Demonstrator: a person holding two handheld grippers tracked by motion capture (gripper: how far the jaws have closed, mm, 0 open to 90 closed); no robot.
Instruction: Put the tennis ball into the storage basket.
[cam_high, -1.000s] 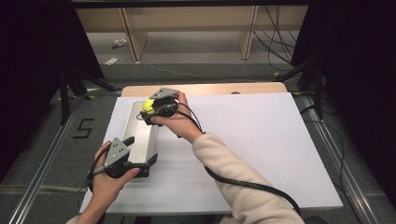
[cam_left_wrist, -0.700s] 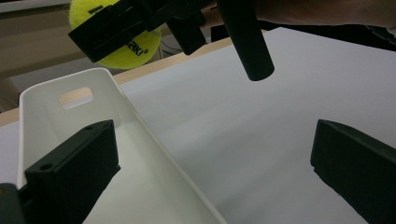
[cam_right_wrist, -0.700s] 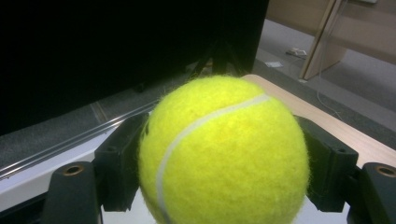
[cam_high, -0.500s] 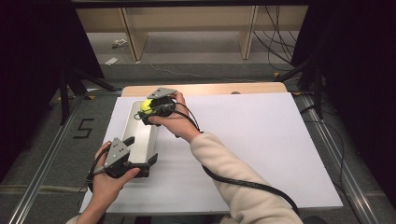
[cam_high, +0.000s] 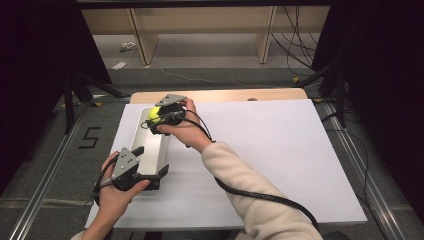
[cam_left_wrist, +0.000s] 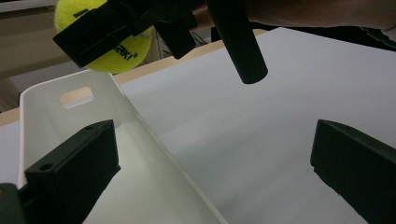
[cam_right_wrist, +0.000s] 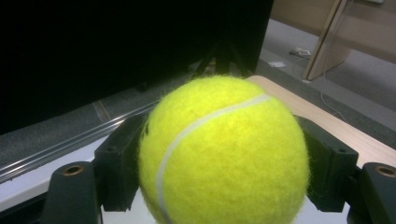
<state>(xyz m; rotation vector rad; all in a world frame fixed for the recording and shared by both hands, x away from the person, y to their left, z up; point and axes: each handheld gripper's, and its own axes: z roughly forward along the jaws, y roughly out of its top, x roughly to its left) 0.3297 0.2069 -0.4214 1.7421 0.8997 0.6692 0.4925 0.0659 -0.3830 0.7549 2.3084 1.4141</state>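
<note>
A yellow tennis ball (cam_high: 154, 113) (cam_right_wrist: 224, 149) is clamped between the jaws of my right gripper (cam_high: 153, 120) (cam_right_wrist: 224, 168), which hangs over the far end of a long white bin (cam_high: 152, 145). In the left gripper view the ball (cam_left_wrist: 126, 49) hovers above the bin's far wall and its handle slot. My left gripper (cam_high: 150, 161) (cam_left_wrist: 217, 168) is at the bin's near end, open wide. One of its jaws is inside the bin, the other outside over the board, and the bin's side wall (cam_left_wrist: 154, 154) runs between them untouched.
The bin stands on the left part of a white board (cam_high: 275, 150) that covers a wooden table (cam_high: 225, 95). The right gripper's black cable (cam_high: 260, 195) trails across the board. A "5" mark (cam_high: 90, 137) is on the floor to the left.
</note>
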